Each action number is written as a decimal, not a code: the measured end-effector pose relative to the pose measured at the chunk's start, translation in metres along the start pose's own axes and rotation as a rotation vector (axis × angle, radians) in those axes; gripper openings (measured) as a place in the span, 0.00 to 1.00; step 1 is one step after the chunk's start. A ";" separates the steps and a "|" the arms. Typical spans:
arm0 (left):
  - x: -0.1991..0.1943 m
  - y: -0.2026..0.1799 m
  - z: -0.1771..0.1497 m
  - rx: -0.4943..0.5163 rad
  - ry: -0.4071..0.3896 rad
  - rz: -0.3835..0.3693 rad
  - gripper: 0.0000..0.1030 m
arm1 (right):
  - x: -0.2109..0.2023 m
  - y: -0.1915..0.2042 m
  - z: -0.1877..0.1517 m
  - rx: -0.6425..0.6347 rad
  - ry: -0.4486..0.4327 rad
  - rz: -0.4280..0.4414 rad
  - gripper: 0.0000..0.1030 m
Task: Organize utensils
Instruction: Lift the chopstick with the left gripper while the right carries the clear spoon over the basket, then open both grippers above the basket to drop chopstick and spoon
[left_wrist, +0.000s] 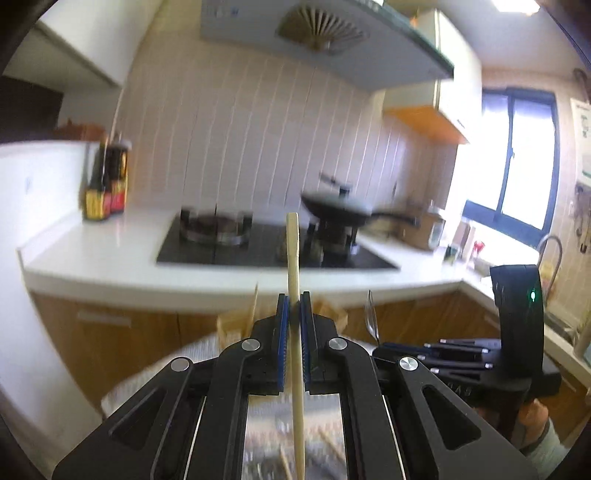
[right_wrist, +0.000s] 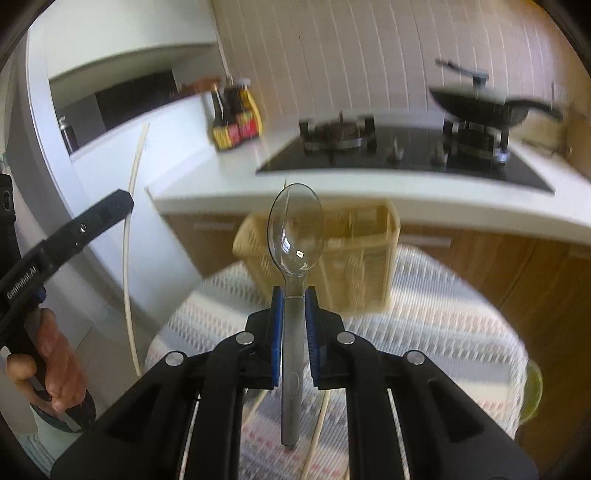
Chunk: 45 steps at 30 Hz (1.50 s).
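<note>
My left gripper (left_wrist: 294, 302) is shut on a pale wooden chopstick (left_wrist: 293, 258) that stands upright between its blue pads; the same chopstick shows at the left of the right wrist view (right_wrist: 133, 173). My right gripper (right_wrist: 294, 295) is shut on a clear plastic spoon (right_wrist: 295, 229), bowl pointing up, held above the table. A yellow slotted utensil basket (right_wrist: 354, 254) stands on the round table behind the spoon; in the left wrist view it (left_wrist: 232, 325) is mostly hidden behind my left gripper. More chopsticks (right_wrist: 317, 432) lie on the cloth under my right gripper.
The round table has a striped woven cloth (right_wrist: 443, 325). Behind it runs a white counter (right_wrist: 369, 192) with a gas hob (right_wrist: 406, 155), a black wok (right_wrist: 480, 103) and sauce bottles (right_wrist: 236, 114). A sink tap (left_wrist: 550, 247) and window are at far right.
</note>
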<state>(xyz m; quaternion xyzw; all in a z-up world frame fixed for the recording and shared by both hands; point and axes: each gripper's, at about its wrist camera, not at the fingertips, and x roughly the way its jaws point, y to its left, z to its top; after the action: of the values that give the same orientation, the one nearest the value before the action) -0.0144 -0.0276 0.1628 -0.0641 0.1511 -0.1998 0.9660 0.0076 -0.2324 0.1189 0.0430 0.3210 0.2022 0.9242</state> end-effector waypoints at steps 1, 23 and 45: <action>0.002 -0.002 0.004 0.006 -0.026 0.008 0.04 | 0.000 -0.001 0.007 -0.002 -0.026 -0.007 0.10; 0.118 0.027 0.020 0.029 -0.296 0.091 0.04 | 0.072 -0.078 0.091 0.078 -0.381 -0.172 0.10; 0.151 0.057 -0.030 -0.001 -0.223 0.139 0.05 | 0.115 -0.088 0.049 0.104 -0.340 -0.160 0.11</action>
<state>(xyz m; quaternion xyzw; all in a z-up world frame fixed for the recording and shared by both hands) 0.1295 -0.0387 0.0841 -0.0759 0.0468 -0.1239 0.9883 0.1500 -0.2638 0.0728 0.0986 0.1727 0.1011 0.9748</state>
